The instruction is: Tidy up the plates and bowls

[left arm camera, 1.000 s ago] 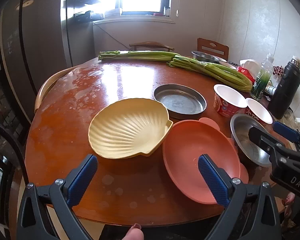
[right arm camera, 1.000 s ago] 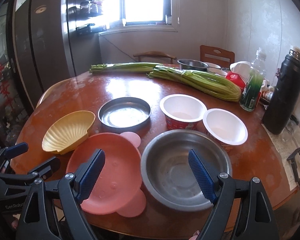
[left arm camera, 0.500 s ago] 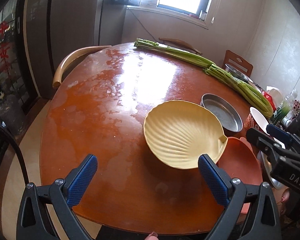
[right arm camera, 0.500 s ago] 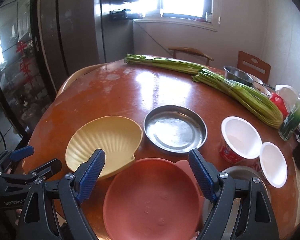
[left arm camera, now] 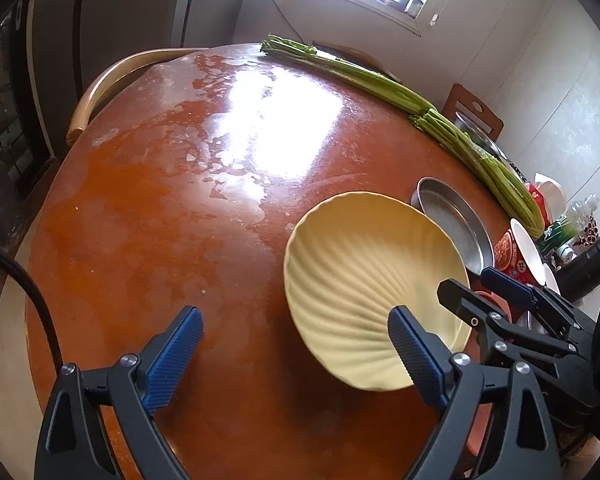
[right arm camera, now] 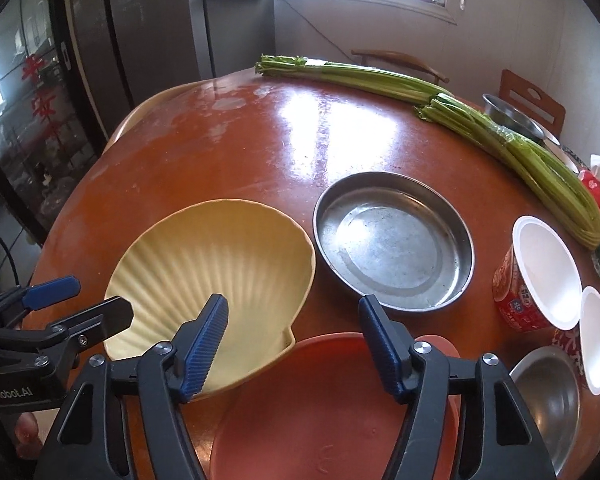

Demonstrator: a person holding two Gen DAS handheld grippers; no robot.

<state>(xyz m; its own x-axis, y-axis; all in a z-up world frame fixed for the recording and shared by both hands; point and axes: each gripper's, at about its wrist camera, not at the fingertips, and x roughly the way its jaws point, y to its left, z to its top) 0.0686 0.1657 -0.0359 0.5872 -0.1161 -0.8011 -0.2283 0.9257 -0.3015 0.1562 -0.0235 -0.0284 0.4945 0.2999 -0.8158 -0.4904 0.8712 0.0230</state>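
Observation:
A yellow shell-shaped plate (left arm camera: 364, 276) (right arm camera: 220, 264) lies near the front edge of the round wooden table (left arm camera: 180, 200). My left gripper (left arm camera: 296, 344) hovers over the plate's left rim with its jaws closing; the right finger overlaps the plate's near part and no pad presses on it. My right gripper (right arm camera: 294, 336) is half closed and still closing above the shell plate's hinge corner and the far rim of an orange plate (right arm camera: 332, 412), touching neither. A steel plate (right arm camera: 392, 244) sits just behind them. Each gripper shows at the edge of the other's view.
Two white paper cups (right arm camera: 540, 276) (right arm camera: 596, 336) and a steel bowl (right arm camera: 548, 404) stand at the right. Two celery bundles (right arm camera: 520, 160) lie across the back, with another steel bowl (right arm camera: 512, 120) behind them. A curved chair back (left arm camera: 112, 84) hugs the table's left edge.
Both views have swung left and dropped nearer the table, so the shell plate looks larger. Both grippers' jaws have narrowed, the right one far more. The dishes have not moved.

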